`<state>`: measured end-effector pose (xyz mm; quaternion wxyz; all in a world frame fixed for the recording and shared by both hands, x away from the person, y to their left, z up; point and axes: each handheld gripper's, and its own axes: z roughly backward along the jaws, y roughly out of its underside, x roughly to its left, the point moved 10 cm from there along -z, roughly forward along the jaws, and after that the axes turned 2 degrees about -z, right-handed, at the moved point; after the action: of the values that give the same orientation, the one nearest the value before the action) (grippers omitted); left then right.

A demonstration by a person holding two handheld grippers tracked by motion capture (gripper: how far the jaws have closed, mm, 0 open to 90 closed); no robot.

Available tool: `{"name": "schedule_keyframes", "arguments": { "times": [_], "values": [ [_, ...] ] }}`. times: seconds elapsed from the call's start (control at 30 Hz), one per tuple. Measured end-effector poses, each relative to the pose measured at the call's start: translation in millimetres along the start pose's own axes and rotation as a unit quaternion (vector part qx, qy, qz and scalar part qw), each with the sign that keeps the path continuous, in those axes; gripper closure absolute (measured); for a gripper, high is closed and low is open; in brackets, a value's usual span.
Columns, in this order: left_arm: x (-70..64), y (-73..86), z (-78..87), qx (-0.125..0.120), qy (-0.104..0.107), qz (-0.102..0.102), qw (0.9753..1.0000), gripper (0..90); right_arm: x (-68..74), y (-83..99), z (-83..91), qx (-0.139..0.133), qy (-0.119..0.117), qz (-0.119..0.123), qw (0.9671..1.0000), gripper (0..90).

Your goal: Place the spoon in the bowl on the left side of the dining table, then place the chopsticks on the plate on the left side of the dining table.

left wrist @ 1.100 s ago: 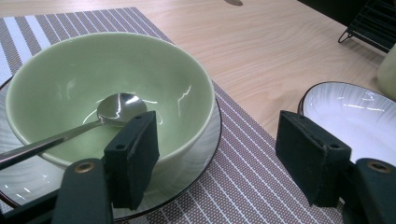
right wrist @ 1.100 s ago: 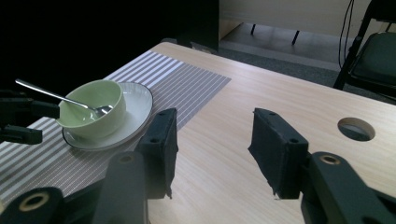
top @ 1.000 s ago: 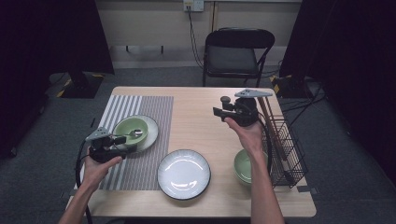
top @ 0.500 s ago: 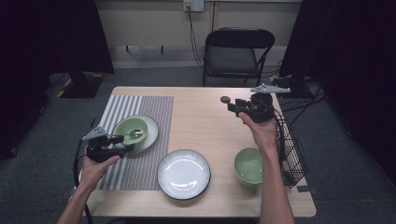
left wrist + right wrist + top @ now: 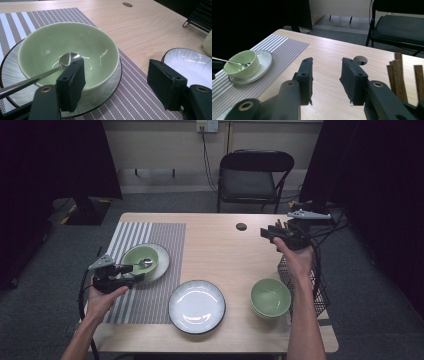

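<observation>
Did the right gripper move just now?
Yes. The right gripper went toward the table's far right, beside the black rack, uncovering the green bowl.

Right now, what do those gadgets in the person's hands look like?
Each hand holds a black tool ending in two blocky black jaws with flat pads and small screw holes. The left gripper and right gripper each carry a grey three-cornered plate on top. A black cable loops from the left one; cables trail behind the right one. The forearms are bare, with no sleeves in view.
</observation>
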<state>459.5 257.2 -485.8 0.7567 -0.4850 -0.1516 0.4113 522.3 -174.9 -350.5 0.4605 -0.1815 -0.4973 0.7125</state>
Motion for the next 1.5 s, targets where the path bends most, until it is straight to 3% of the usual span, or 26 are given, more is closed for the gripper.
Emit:
{"name": "schedule_keyframes", "arguments": {
  "times": [0.6,0.77,1.1,1.37,1.5],
  "values": [
    [-1.6,-0.1,-2.2,0.000,0.005,-0.001,1.0000,30.5,-29.6,5.0,15.3,0.003,0.027,-0.010,0.9996,67.0],
    [2.3,0.8,-1.9,0.002,0.000,0.001,1.0000,30.4,-42.2,9.5,11.8,0.013,0.037,-0.021,0.9990,67.8],
    [0.2,1.0,-1.6,0.002,0.004,-0.004,1.0000,30.7,-57.8,22.8,5.8,0.028,0.066,-0.021,0.9972,69.1],
    [0.3,1.3,-1.6,0.003,0.005,-0.004,1.0000,30.8,-66.0,26.5,5.8,0.018,0.077,-0.034,0.9963,68.9],
    [-1.0,1.3,-1.1,0.003,0.007,-0.003,1.0000,31.2,-74.7,34.6,0.7,0.038,0.084,-0.039,0.9950,68.6]
  ]
}}
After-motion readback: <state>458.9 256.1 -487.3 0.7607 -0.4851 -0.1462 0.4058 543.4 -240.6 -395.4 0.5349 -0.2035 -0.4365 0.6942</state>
